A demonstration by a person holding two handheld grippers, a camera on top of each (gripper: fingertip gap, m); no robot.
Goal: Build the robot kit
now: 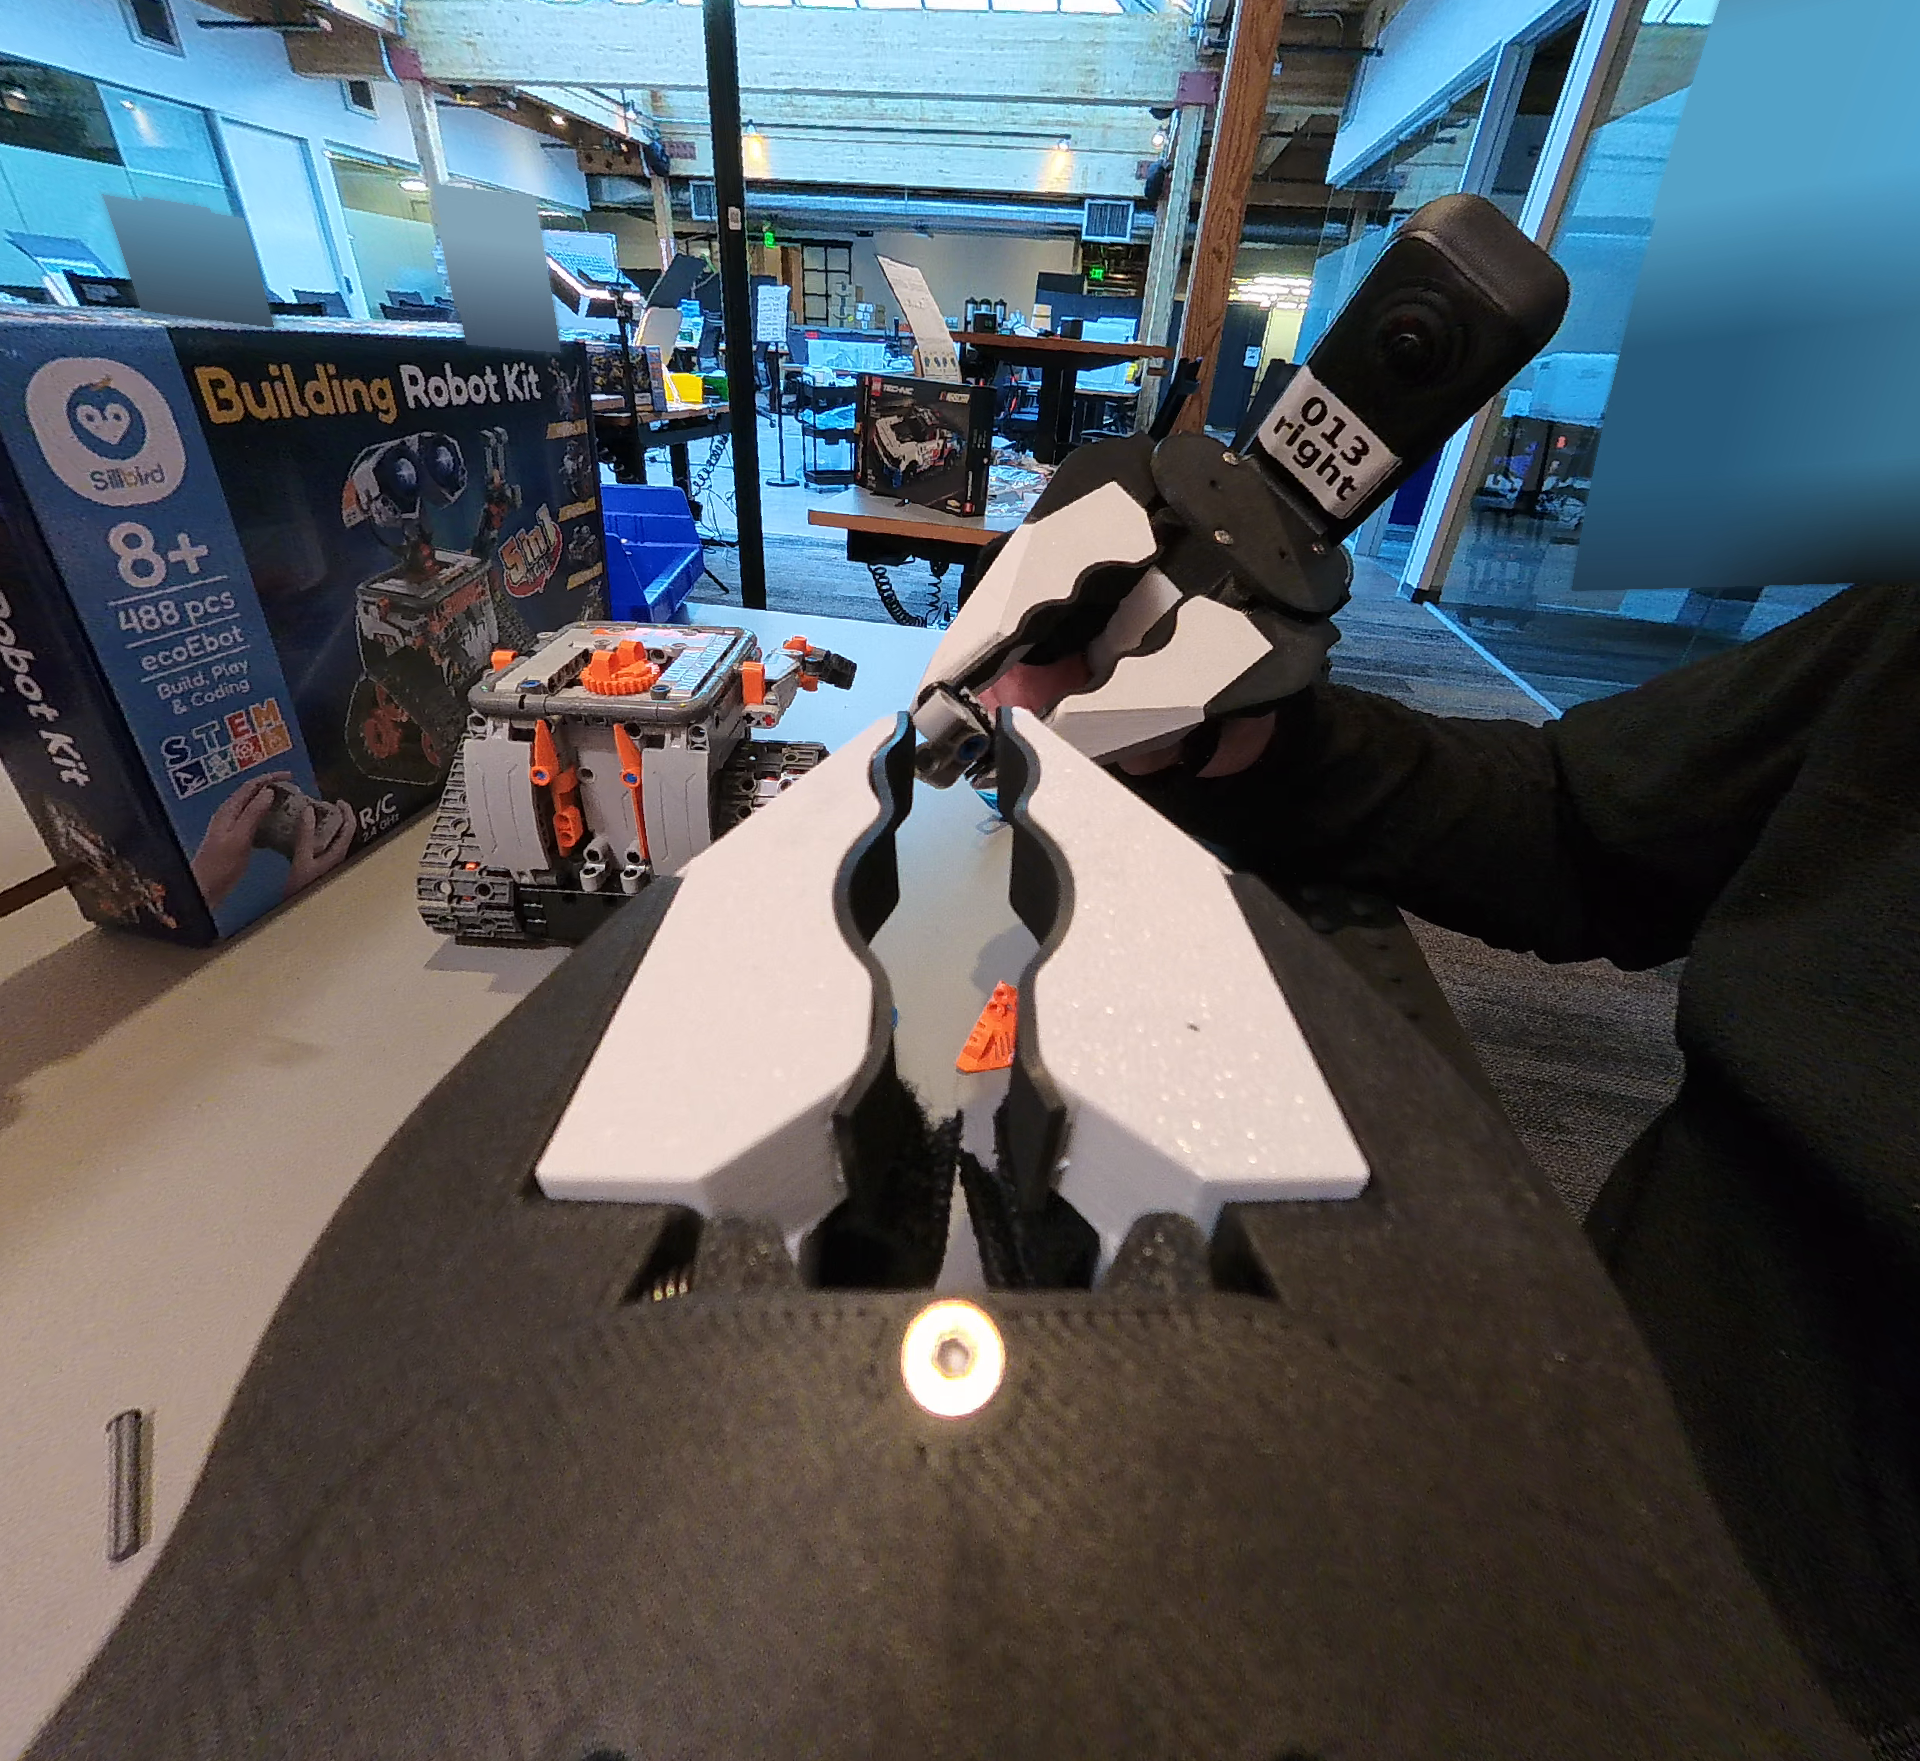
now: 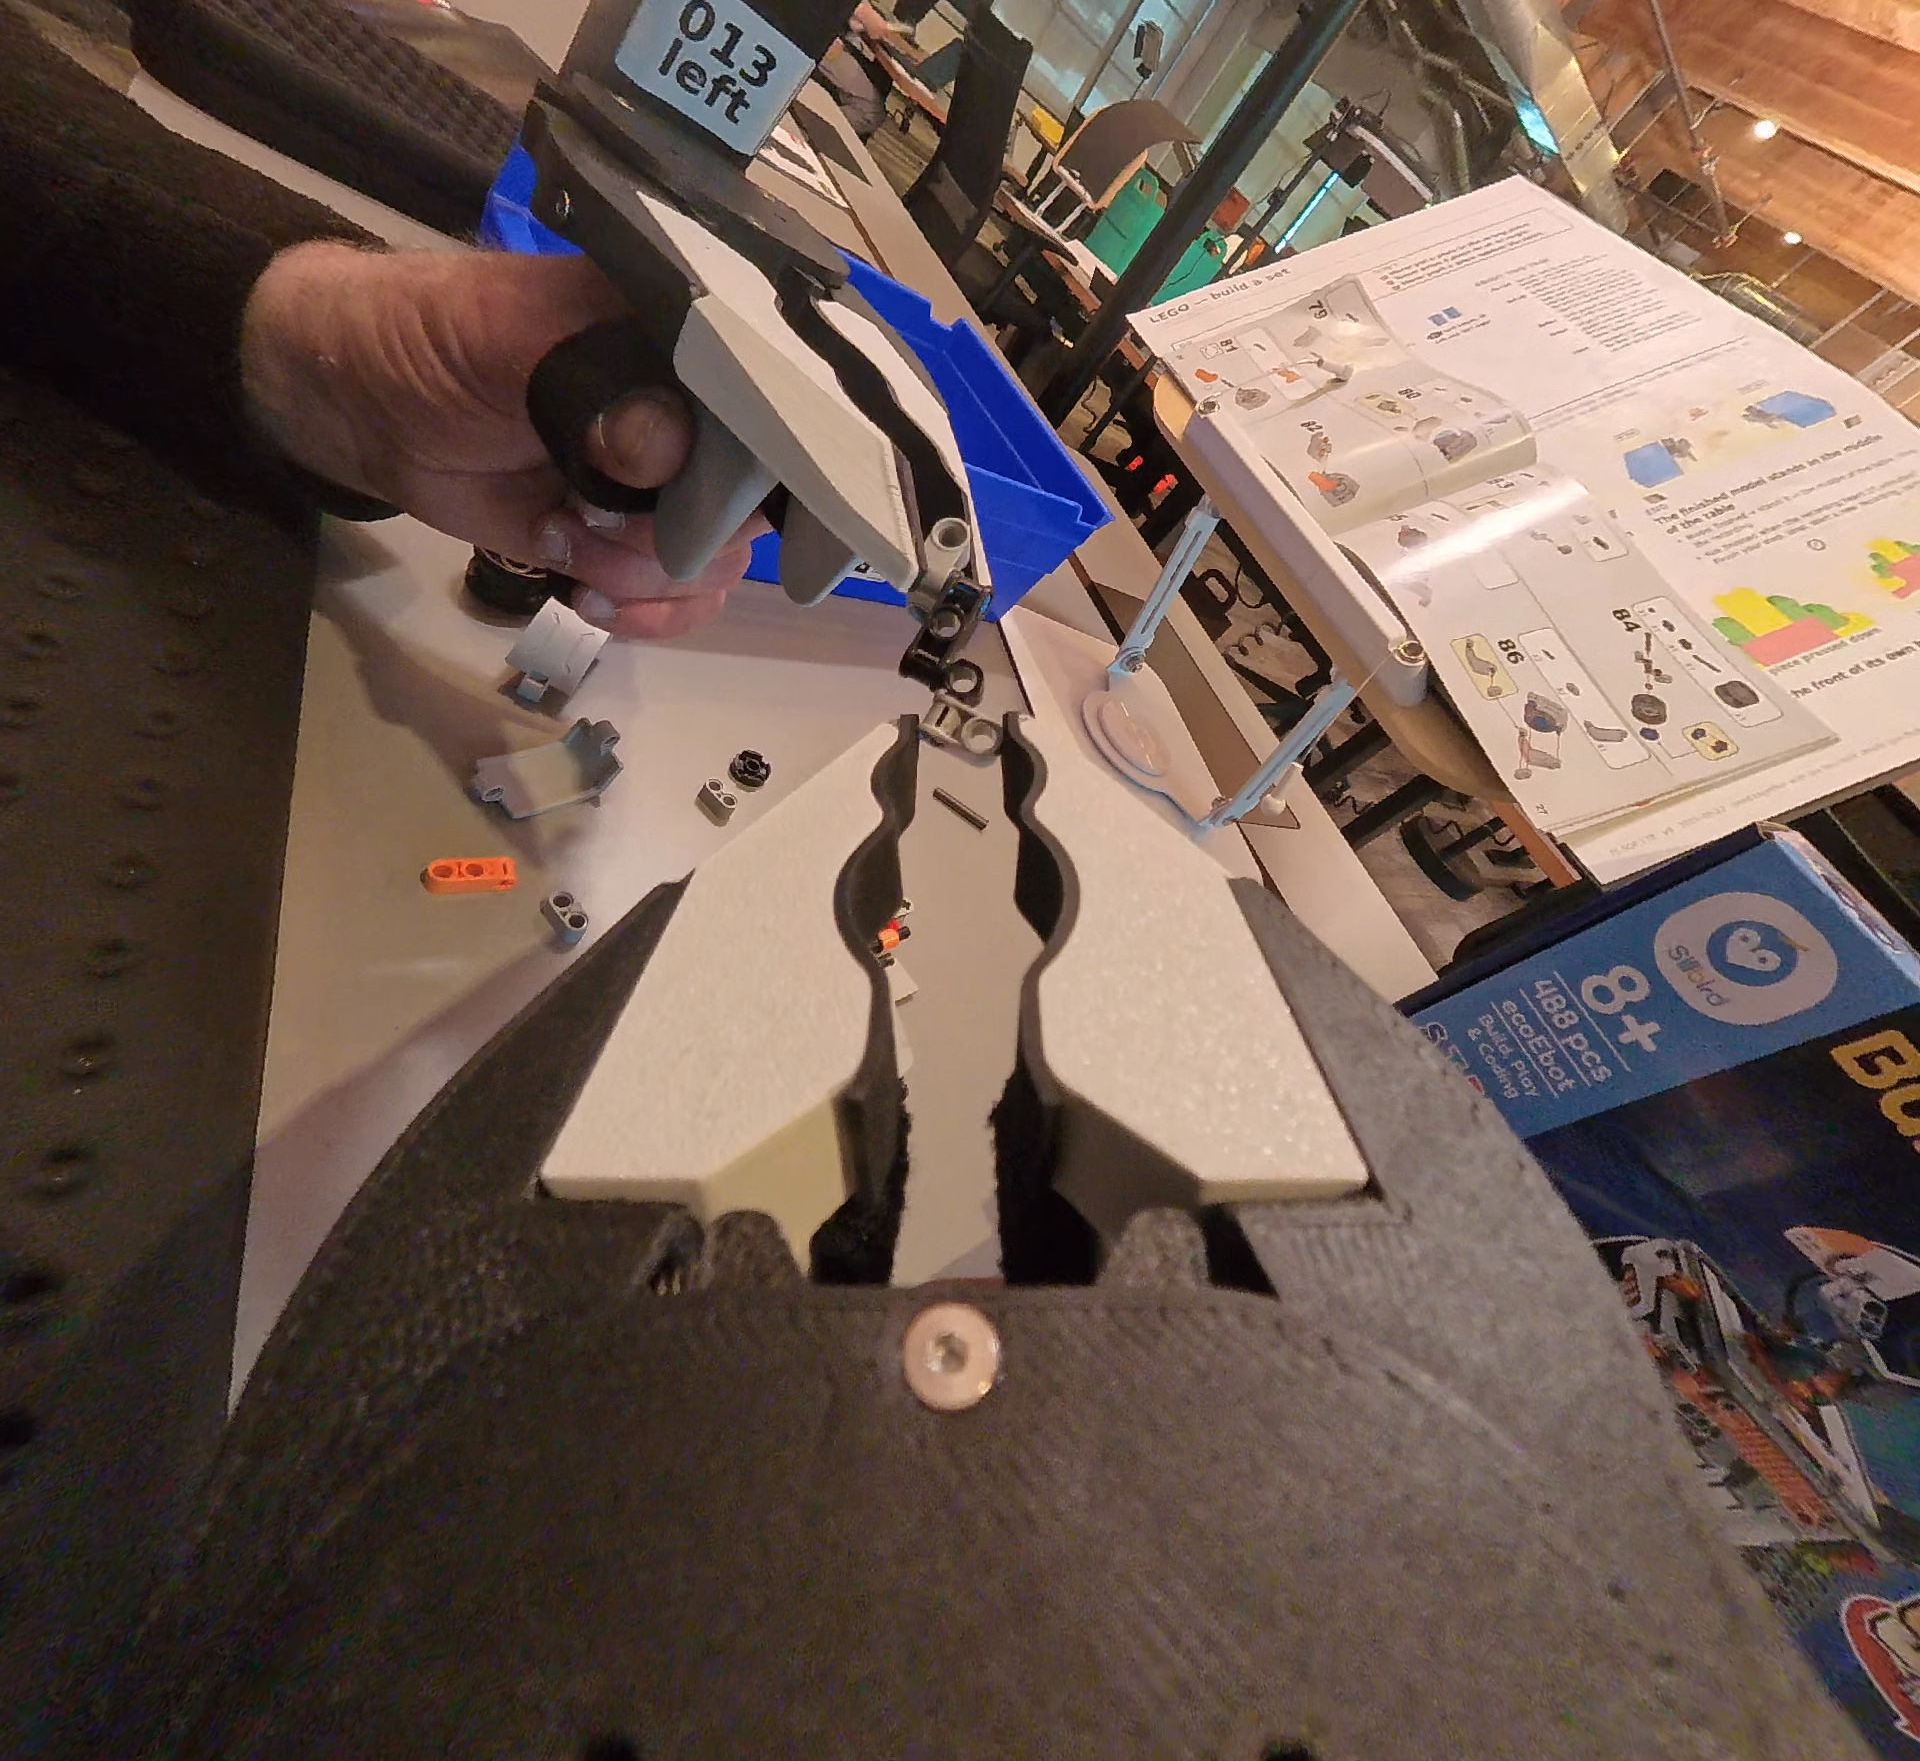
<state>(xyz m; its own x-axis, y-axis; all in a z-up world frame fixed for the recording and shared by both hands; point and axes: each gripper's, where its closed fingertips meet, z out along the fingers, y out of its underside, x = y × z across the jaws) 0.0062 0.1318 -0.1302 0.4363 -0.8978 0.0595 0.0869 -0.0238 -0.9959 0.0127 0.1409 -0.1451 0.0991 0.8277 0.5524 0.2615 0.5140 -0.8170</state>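
Above the table (image 2: 416, 984), your left claw (image 2: 940, 584) and right claw (image 2: 961, 729) each pinch one small grey-and-black brick piece (image 1: 951, 729) tip to tip, so any slip could drop it among the loose parts (image 2: 540, 771).

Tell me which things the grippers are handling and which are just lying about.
In the grippers: left gripper, black connector; right gripper, grey connector.
Lying about: orange beam, grey panel, blue bin, tracked robot model, kit box, instruction booklet.
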